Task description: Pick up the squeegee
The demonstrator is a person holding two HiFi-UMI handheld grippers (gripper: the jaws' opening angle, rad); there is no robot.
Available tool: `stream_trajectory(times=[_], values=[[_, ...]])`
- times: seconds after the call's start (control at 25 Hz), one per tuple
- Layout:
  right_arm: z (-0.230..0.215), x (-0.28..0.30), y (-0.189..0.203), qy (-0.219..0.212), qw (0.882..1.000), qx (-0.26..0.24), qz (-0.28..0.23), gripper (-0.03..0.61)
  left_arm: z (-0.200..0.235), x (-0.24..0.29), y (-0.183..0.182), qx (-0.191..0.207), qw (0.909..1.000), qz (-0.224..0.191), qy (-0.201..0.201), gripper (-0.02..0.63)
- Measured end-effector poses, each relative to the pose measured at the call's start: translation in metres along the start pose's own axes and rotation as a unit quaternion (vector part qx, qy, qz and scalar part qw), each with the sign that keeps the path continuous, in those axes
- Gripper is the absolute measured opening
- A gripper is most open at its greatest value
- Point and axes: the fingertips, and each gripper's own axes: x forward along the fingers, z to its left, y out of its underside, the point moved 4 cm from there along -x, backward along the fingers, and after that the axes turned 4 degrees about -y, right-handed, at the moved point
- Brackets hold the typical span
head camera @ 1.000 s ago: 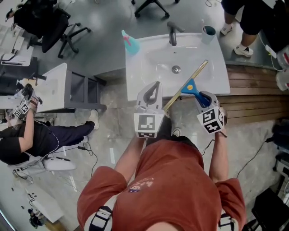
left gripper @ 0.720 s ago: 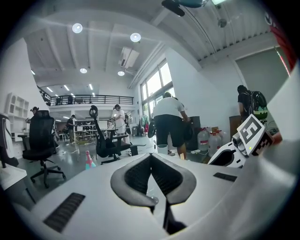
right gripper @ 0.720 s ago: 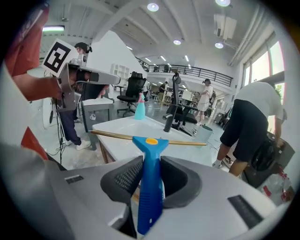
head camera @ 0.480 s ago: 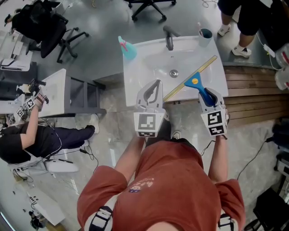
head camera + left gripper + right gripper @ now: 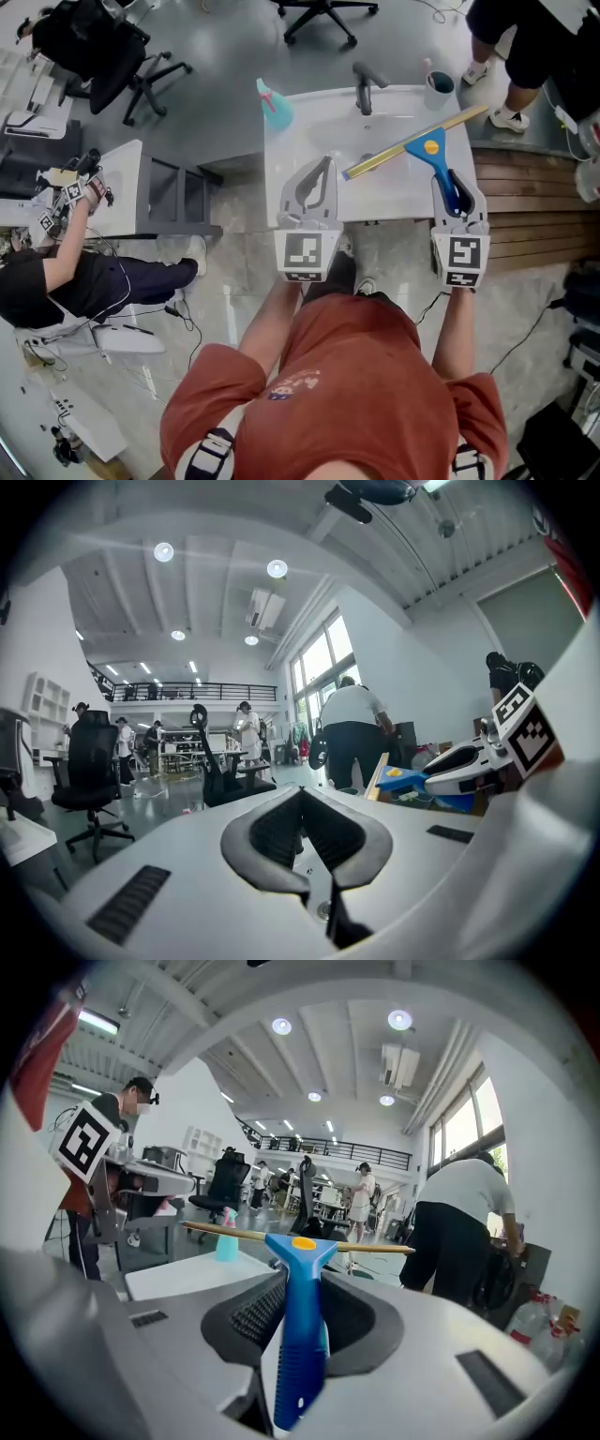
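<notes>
We judge the squeegee (image 5: 430, 148) to be light and mostly stiff. It has a hard plastic handle and a long thin blade bar, and probably only the wiping edge is soft. The smooth plastic may slip, so the ribbed part of the handle is the good place to hold. The long bar can make it twist if the hold is too far back.

It has a blue handle that widens into a triangular head with a yellow dot. The bar across the top is yellowish and runs from 8 o'clock to 2 o'clock in the head view.

The right gripper (image 5: 457, 192) has its jaws clamped on the blue handle. It holds the squeegee up over the white washbasin (image 5: 281, 159), at about 1 o'clock from the person. The left gripper (image 5: 314, 187) is at 11 o'clock, with its jaws together and nothing between them.
</notes>
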Motion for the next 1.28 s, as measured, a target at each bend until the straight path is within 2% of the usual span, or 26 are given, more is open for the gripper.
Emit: stream_trajectory(times=[0.24, 0.48, 0.88, 1.0, 1.28], values=[[-0.013, 0.004, -0.038, 0.033, 0.998, 0.005, -0.054, 0.123, 0.019, 0.012, -0.015, 0.000, 0.9996, -0.021, -0.018, 0.015], [-0.029, 0.005, -0.074, 0.078, 0.991, 0.019, -0.108, 0.123, 0.036, 0.019, -0.041, -0.011, 0.9972, -0.064, -0.037, 0.015], [-0.040, 0.018, -0.123, 0.107, 0.979, 0.026, -0.172, 0.123, 0.067, 0.028, -0.071, -0.004, 0.9910, -0.113, -0.072, 0.015], [-0.045, 0.017, -0.135, 0.116, 0.973, 0.041, -0.196, 0.123, 0.074, 0.028, -0.079, -0.009, 0.9881, -0.128, -0.084, 0.015], [-0.048, 0.015, -0.152, 0.137, 0.963, 0.045, -0.227, 0.123, 0.084, 0.027, -0.090, -0.003, 0.9848, -0.145, -0.095, 0.015]])
